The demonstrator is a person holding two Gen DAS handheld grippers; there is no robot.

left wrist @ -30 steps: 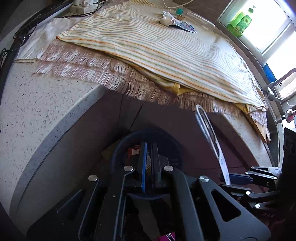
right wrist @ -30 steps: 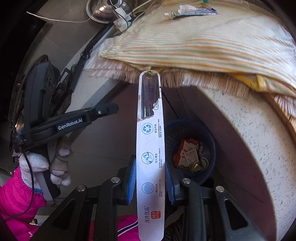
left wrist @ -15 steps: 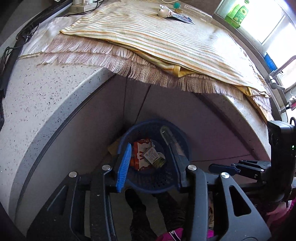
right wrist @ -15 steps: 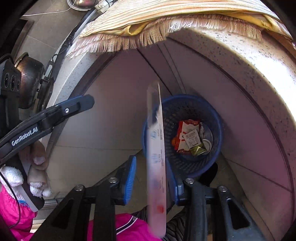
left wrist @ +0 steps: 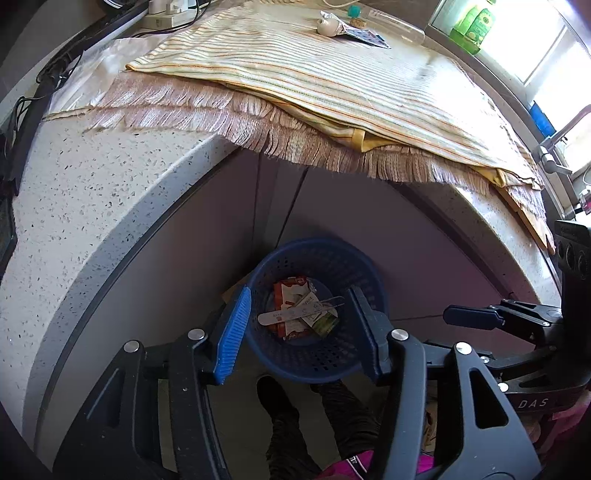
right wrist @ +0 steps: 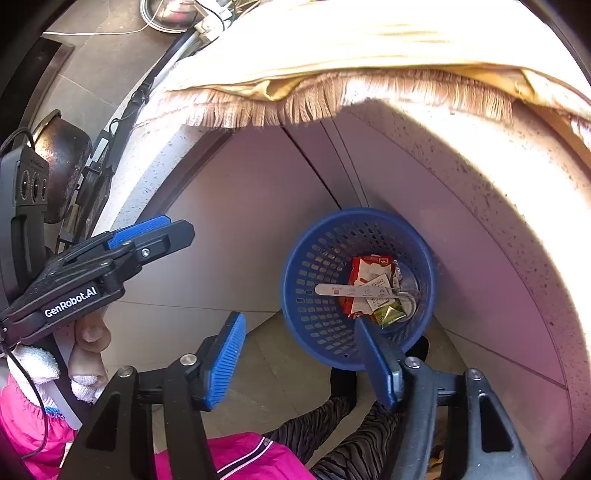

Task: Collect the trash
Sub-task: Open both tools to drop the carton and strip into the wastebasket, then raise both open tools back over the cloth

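Two grippers point steeply down over a blue mesh basket (left wrist: 314,354) standing on the floor at the foot of the cabinet front. Left gripper (left wrist: 301,334): jaws parted and opening, nothing between the blue pads, the basket visible through the gap. Right gripper (right wrist: 299,360): jaws likewise parted and opening, empty, its far finger overlapping the basket's near rim. Inside the basket, a long white strip package (right wrist: 354,291) lies flat across a red-and-white carton (right wrist: 365,273) and a green-gold wrapper (right wrist: 389,315), clear of both grippers. A gloved hand (right wrist: 86,354) grips the left tool's handle at the left edge of the right wrist view. Above, a speckled stone countertop (left wrist: 92,192) carries a striped, fringed cloth (left wrist: 314,85) overhanging its front edge. Toward the cloth's far edge rest a small white item (left wrist: 327,26), a printed packet (left wrist: 365,36) and a clear tube (left wrist: 397,24). Green bottles (left wrist: 474,24) stand at the window.
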